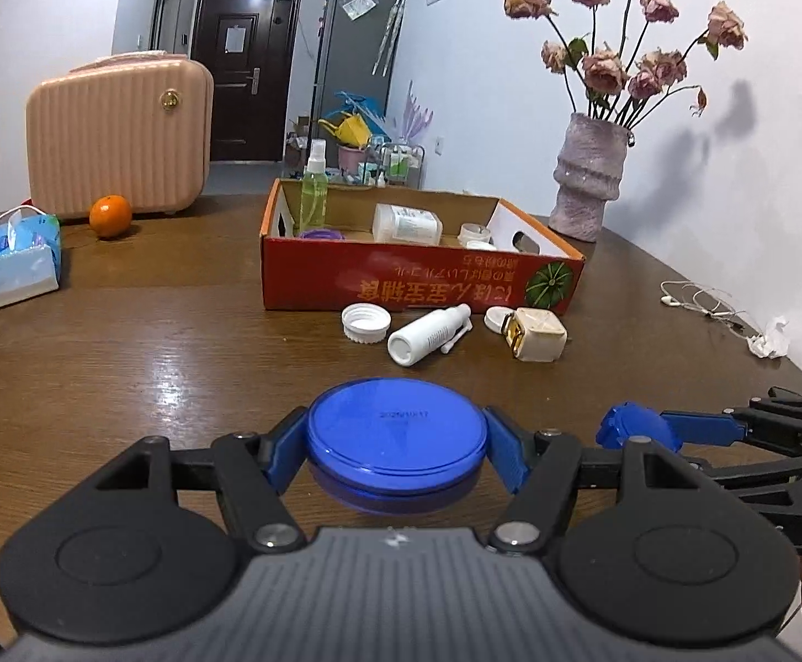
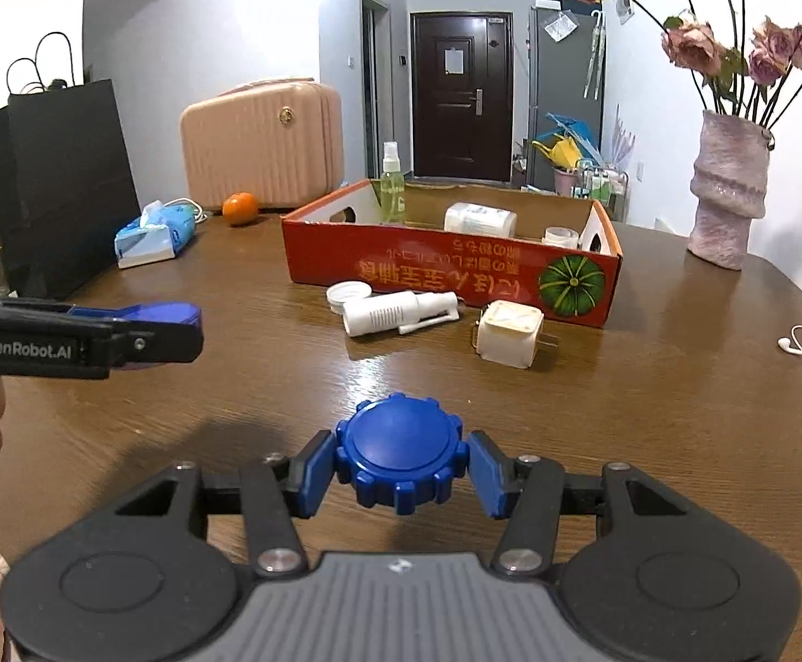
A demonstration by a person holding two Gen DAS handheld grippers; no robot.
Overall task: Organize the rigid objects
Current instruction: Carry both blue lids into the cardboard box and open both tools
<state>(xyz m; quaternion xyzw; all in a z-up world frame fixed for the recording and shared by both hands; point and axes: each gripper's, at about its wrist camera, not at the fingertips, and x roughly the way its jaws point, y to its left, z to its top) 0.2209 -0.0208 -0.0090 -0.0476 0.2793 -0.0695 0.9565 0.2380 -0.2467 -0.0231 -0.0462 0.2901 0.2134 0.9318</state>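
Observation:
My left gripper (image 1: 396, 455) is shut on a flat round blue jar (image 1: 395, 433) and holds it above the brown table. My right gripper (image 2: 399, 460) is shut on a blue ribbed cap (image 2: 399, 455), also above the table. The red cardboard box (image 1: 423, 276) stands ahead and holds a green spray bottle (image 1: 313, 193), a white bottle (image 1: 406, 223) and a small white jar (image 1: 475, 233). In front of the box lie a white cap (image 1: 366, 323), a white spray bottle (image 1: 428, 334) and a cream plug adapter (image 1: 536, 334). The right gripper shows in the left wrist view (image 1: 635, 426).
A pink suitcase (image 1: 119, 138), an orange (image 1: 110, 215) and a tissue pack (image 1: 17, 256) sit at the far left. A vase of dried roses (image 1: 588, 176) stands at the right, white earphones (image 1: 699, 300) near the right edge. A black bag (image 2: 58, 187) stands at the left.

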